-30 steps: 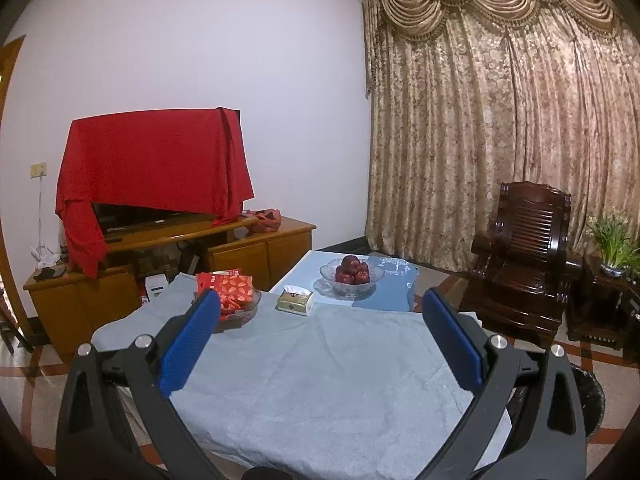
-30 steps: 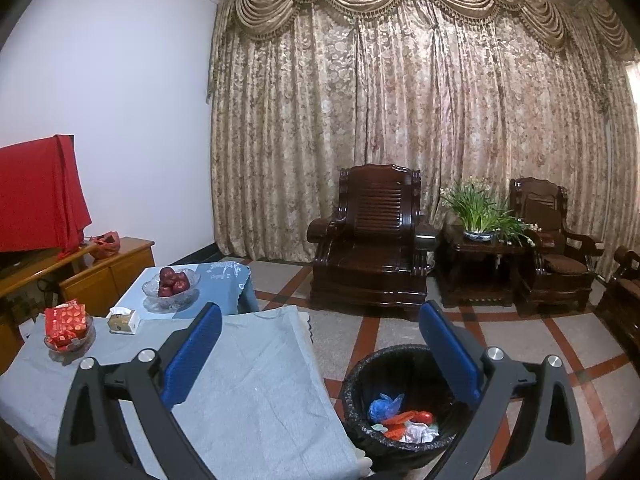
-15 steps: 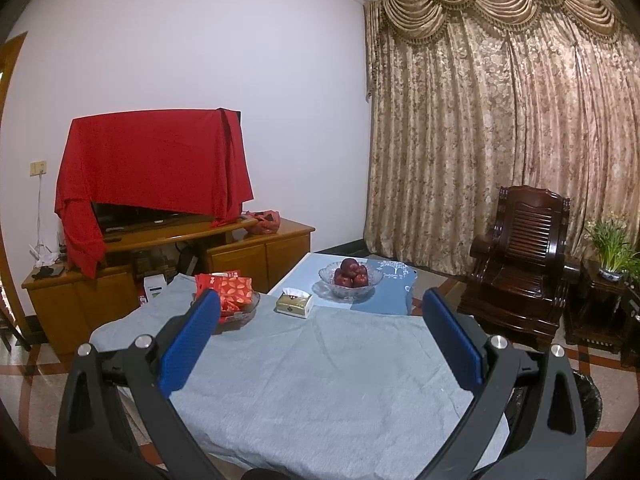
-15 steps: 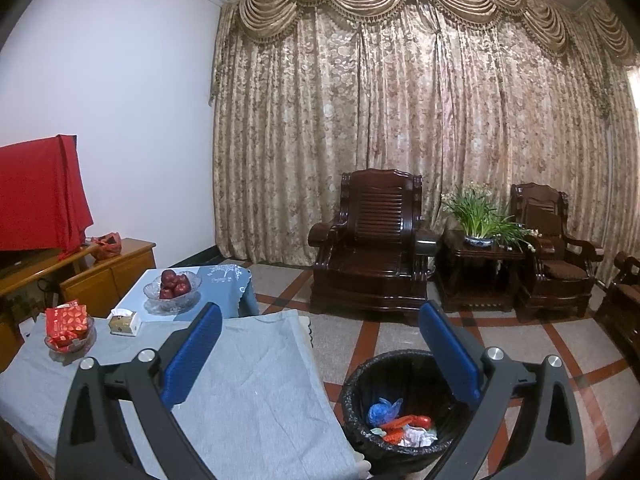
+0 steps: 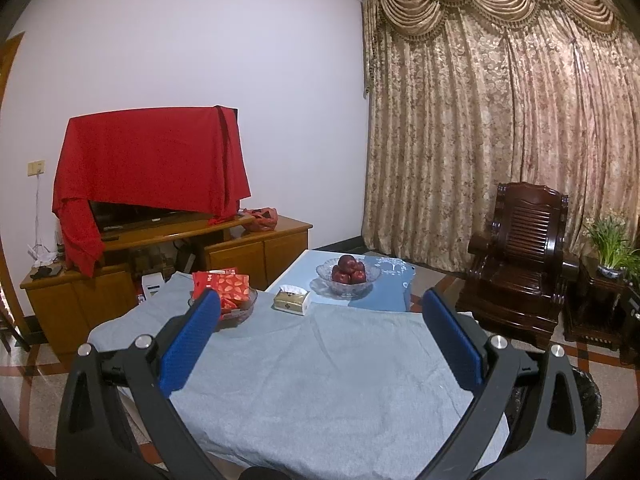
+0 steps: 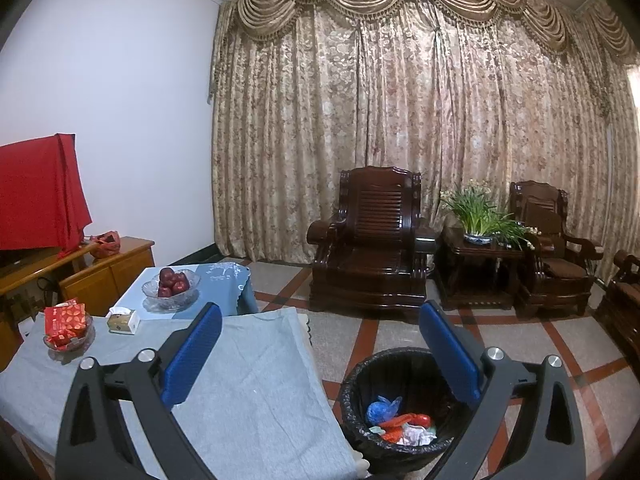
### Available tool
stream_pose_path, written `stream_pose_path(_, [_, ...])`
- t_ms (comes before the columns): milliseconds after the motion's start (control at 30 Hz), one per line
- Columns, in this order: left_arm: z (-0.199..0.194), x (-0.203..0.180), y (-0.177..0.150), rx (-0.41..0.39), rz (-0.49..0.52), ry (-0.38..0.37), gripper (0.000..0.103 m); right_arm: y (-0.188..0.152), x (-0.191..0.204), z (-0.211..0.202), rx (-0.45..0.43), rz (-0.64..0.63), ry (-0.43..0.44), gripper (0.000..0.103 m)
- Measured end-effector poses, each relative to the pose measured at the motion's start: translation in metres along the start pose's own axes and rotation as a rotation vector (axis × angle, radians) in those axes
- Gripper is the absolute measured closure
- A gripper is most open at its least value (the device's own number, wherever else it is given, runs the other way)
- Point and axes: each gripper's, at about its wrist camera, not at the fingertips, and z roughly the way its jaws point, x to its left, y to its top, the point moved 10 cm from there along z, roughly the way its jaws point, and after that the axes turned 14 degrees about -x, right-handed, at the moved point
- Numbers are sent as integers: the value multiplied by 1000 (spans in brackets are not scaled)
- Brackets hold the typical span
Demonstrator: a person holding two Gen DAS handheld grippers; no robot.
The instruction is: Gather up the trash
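a plain pale wall (image 5: pixel 200 40) stands ahead and left of the left hand-held gripper, with a wooden cabinet (image 5: pixel 248 248) below it. gold patterned curtains (image 6: pixel 400 120) with a swagged valance fill the far wall. dark carved armchairs (image 6: pixel 368 240) and a potted plant (image 6: pixel 476 216) stand on the red-lined tiled floor (image 6: pixel 400 328).

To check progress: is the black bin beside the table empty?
No. In the right wrist view the bin already holds trash: a blue wrapper, red pieces and crumpled white paper.
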Motion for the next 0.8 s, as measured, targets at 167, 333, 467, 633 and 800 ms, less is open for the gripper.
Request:
stream_pose_path(167, [-1, 0, 1, -1, 0, 1, 5, 1, -2, 1, 2, -2, 1, 6])
stream_pose_path(333, [-1, 0, 1, 0, 0, 0, 5, 0, -3, 1, 3, 0, 1, 6])
stream_pose_path(467, [-1, -1, 1, 1, -1, 0, 5, 1, -3, 2, 3, -1, 2, 6])
stream_pose_path(633, [-1, 0, 1, 0, -1, 0, 5, 1, -3, 2, 2, -1, 1, 6])
stream_pose_path(800, [-1, -4, 0, 0, 0, -2, 5, 1, -3, 2, 2, -2, 1, 6])
